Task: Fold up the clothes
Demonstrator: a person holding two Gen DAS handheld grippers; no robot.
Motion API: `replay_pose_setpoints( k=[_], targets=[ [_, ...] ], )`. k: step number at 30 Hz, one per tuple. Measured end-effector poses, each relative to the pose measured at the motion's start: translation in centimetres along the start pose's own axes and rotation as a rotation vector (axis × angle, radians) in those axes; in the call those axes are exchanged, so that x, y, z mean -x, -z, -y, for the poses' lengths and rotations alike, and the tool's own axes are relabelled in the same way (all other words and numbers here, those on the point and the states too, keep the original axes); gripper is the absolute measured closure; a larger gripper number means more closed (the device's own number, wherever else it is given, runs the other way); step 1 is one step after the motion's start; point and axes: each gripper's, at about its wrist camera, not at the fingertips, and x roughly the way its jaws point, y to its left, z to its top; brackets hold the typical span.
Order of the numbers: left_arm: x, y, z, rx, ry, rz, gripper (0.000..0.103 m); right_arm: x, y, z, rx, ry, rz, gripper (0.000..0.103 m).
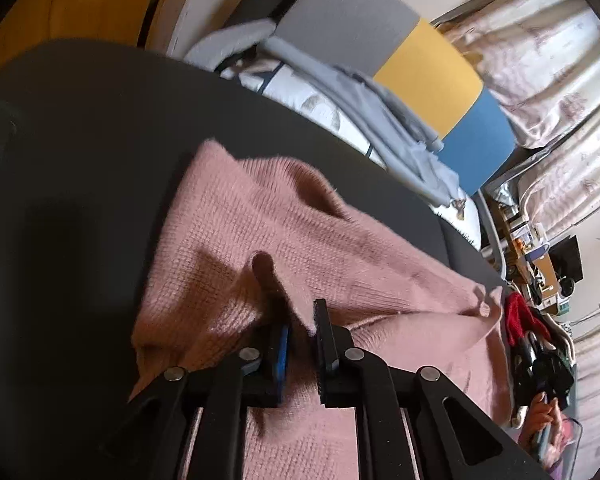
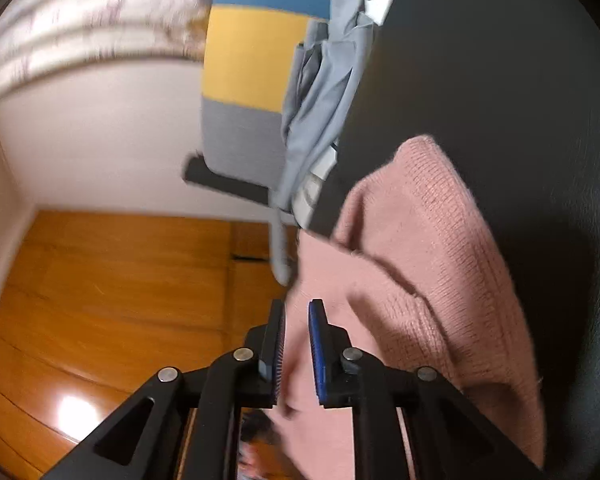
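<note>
No writing is readable. The pink knitted sweater (image 1: 300,232) is pinched by the left gripper (image 1: 302,344); the right gripper (image 2: 296,344) is narrowly parted around its blurred edge.

A glossy orange wooden floor (image 2: 100,300) meets a white wall (image 2: 100,140); pale patterned curtains (image 1: 540,60) hang behind a grey-yellow-blue headboard (image 1: 428,76).

Headboard panel (image 1: 428,68): grey, yellow and blue blocks in a row, behind the bedding
Grey garment (image 1: 388,120): crumpled along the white bedding (image 1: 300,88), beside the dark surface's edge
Curtains (image 1: 548,64): pale, patterned, in folds
Cluttered desk (image 1: 540,256): far off, small items too tiny to name
Red cloth (image 1: 518,316): bunched near dark items
Wooden floor (image 2: 112,288): glossy orange-brown, bright glare spot
Wall (image 2: 100,140): plain white, above the floor
</note>
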Motion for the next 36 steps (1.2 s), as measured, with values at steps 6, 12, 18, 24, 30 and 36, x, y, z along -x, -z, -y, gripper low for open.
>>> replay_pose_setpoints(
  k=[6, 12, 18, 24, 30, 36],
  targets=[
    [-0.9, -1.3, -1.9, 0.114, 0.047, -0.012, 0.068, -1.3, 1.1, -4.9, 0.504, 0.442, 0.004, 0.072],
    [3.3, -2.1, -3.4, 0.167, -0.055, 0.217, 0.019, -5.2, 2.4, -4.7, 0.719, 0.627, -0.153, 0.07],
    [2.0, -0.2, -1.8, -0.123, -0.24, 0.131, 0.019, -6.3, 2.0, -3.4, 0.726, 0.654, -0.206, 0.067],
    [-1.3, 1.3, -0.7, -0.214, -0.295, 0.083, 0.019, -6.5, 1.6, -3.3, 0.664, 0.629, -0.219, 0.073],
    [-1.7, 2.0, 1.0, -0.303, -0.368, 0.104, 0.082, -5.8, 4.1, -5.7, 0.82, 0.714, -0.176, 0.098],
    [3.4, 0.9, 0.8, -0.226, -0.239, 0.298, 0.089, -2.7, 4.4, -10.1, 0.902, 0.677, 0.049, 0.099]
  ],
)
